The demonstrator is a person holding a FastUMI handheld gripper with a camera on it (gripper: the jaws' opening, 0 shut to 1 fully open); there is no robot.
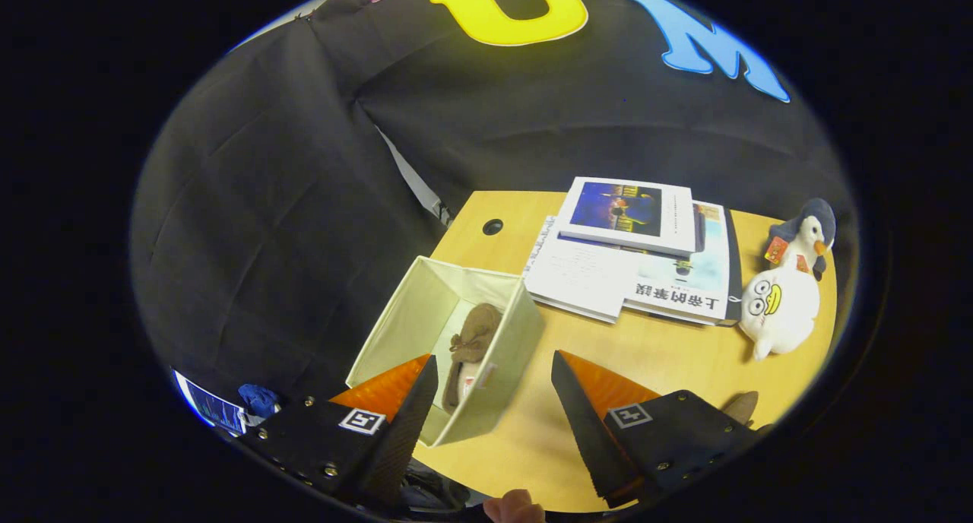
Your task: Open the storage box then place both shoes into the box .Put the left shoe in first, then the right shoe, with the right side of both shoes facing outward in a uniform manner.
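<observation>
Pale fabric forms the square storage box point(426, 318), open on top, standing at the wooden table point(669, 356) corner. One brown soft shoe point(471, 348) lies inside it. Gripper point(494, 401) fingers are spread wide and hold nothing, above the box's near wall. Stacked books point(631, 257) and two plush toys point(783, 295) lie beyond, with bare wood between.

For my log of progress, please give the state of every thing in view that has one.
storage box: open, upright, one shoe inside.
brown shoe: lying in the box.
hand-held gripper: open, holding nothing, above the box's near edge.
books: closed, stacked.
plush toys: lying beside the books.
</observation>
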